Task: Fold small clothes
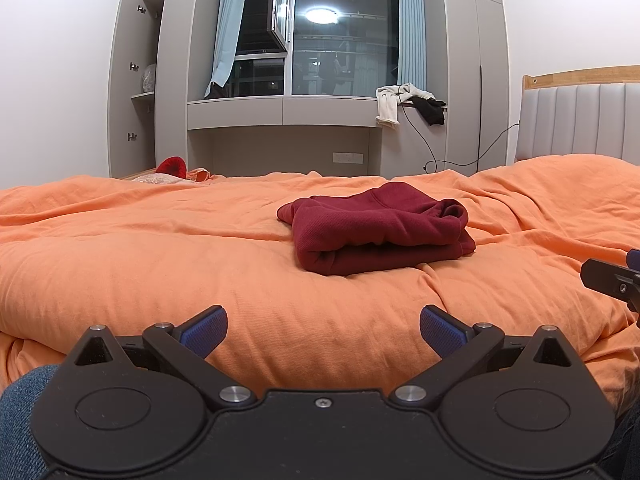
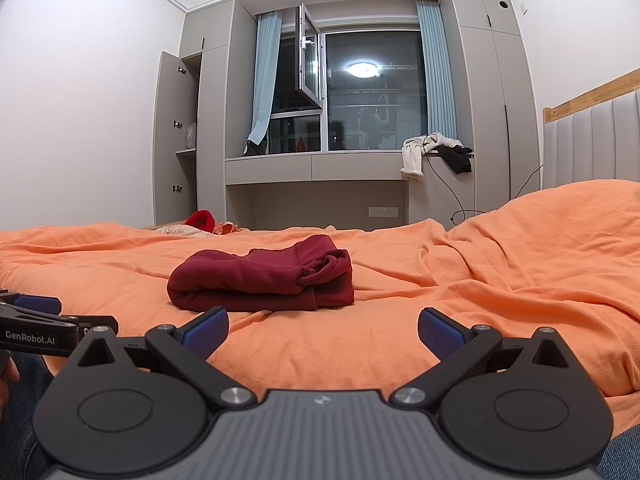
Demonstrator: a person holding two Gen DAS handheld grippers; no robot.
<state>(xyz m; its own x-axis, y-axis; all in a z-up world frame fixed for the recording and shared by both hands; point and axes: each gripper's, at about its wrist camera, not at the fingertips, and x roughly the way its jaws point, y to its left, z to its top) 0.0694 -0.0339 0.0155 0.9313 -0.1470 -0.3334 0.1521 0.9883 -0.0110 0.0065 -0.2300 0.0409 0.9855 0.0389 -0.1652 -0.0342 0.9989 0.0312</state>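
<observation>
Left wrist view showed the left gripper with its 2 blue-padded fingers spread wide and nothing between them, hovering low over the near edge of the orange blanket. The dark red garment lay folded in a compact bundle on the blanket, ahead and slightly right, well apart from the fingers. Its long axis ran left to right across the bed, the rolled fold facing the camera and the bunched cuff end at the right. The right gripper was likewise spread and empty, the garment just beyond it.
</observation>
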